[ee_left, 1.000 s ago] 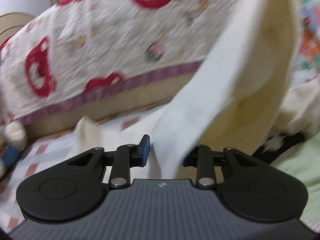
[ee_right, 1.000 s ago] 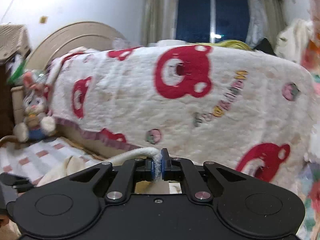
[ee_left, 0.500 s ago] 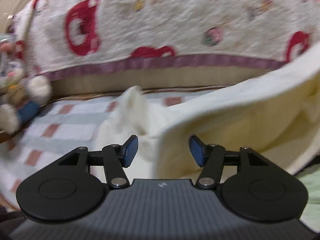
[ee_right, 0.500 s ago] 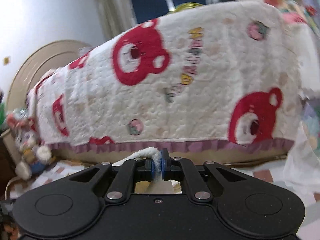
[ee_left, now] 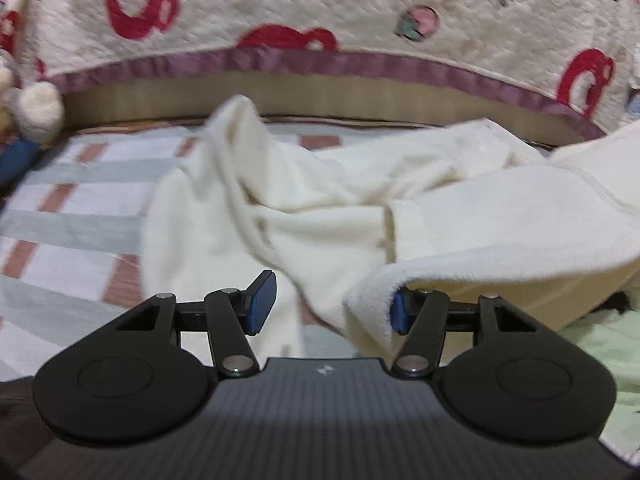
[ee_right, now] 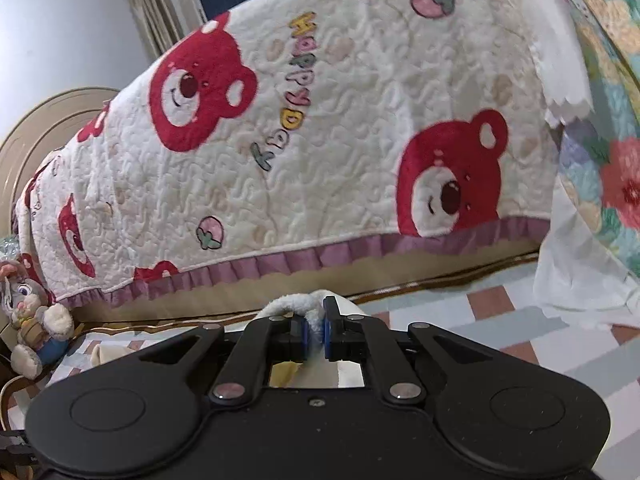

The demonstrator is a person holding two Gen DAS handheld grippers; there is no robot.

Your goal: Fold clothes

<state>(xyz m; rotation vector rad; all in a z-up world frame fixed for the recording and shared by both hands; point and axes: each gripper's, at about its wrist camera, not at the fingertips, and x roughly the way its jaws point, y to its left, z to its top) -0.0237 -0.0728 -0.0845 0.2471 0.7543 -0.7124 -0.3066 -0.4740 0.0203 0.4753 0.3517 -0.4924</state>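
A cream fleece garment (ee_left: 320,208) lies crumpled on the checked bed sheet (ee_left: 60,220). My left gripper (ee_left: 330,306) stands open low over it. A thick hemmed edge of the garment drapes across the right pad (ee_left: 398,314), and the left pad (ee_left: 262,302) is bare; nothing is pinched. In the right wrist view my right gripper (ee_right: 316,328) is shut on a bunched fold of the same cream garment (ee_right: 296,304), held above the sheet. Most of the garment is hidden below that gripper's body.
A white blanket with red bears and a purple frill (ee_right: 320,140) hangs over the bed's far side (ee_left: 320,0). A plush rabbit (ee_right: 36,320) sits at the left. A floral quilt (ee_right: 608,160), white cloth (ee_right: 580,272) and green fabric (ee_left: 600,344) lie right.
The left jaws opened and let the cream fabric go; it dropped from hanging upright to lying on the bed. The right gripper sank and rolled, still pinching its fold.
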